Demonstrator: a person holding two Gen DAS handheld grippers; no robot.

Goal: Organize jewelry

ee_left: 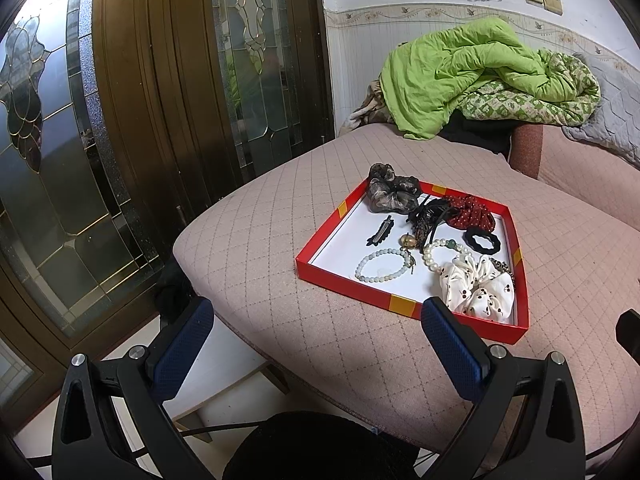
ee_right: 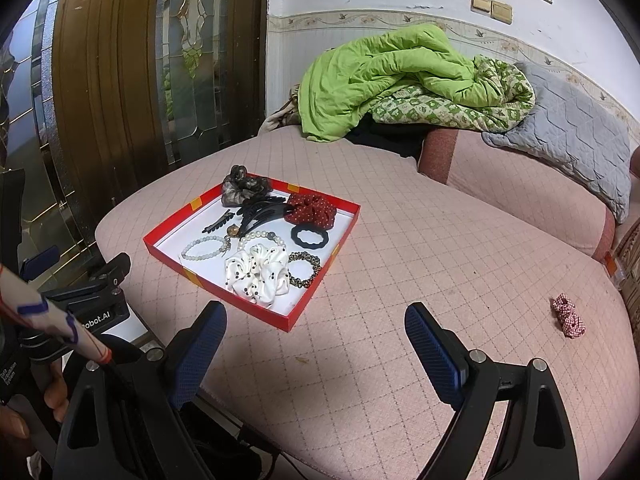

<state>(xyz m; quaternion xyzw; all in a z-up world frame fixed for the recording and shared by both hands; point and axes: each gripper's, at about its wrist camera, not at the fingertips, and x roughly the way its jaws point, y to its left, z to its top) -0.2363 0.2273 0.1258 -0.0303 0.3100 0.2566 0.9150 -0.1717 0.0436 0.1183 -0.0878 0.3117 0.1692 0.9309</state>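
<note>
We see a shallow red tray (ee_left: pixel 362 291) with a white floor lying on a pink quilted cushion (ee_left: pixel 256 240), beside a dark wooden door with leaded glass (ee_left: pixel 120 120). The tray holds the jewelry and hair pieces: a pale green bead bracelet (ee_left: pixel 382 265) near the front wall, a white pearl bracelet (ee_left: pixel 434 252) just beside it, a white dotted scrunchie (ee_left: pixel 478 288) in the near right corner, a black ring-shaped hair tie (ee_left: pixel 482 239), a red dotted scrunchie (ee_left: pixel 472 212), a grey-brown scrunchie (ee_left: pixel 390 194) draped over the far corner, and a black hair clip (ee_left: pixel 380 231).

Both grippers hover above the cushion's near edge, holding nothing. The left gripper (ee_left: pixel 318 330) has its blue-padded fingers spread wide apart, the right finger overlapping the tray's front wall in the picture. The right gripper (ee_right: pixel 316 332) is likewise spread wide.

Only the right wrist view shows a small red-checked scrunchie (ee_right: pixel 568 317) lying alone on the cushion, well apart from the tray, to the right. That view also shows a leopard-print hair tie (ee_right: pixel 305 269) fully, behind the white scrunchie, plus the left gripper's body and a hand (ee_right: pixel 56 396) holding it. A green quilt (ee_right: pixel 380 76) is heaped at the back in both views.
</note>
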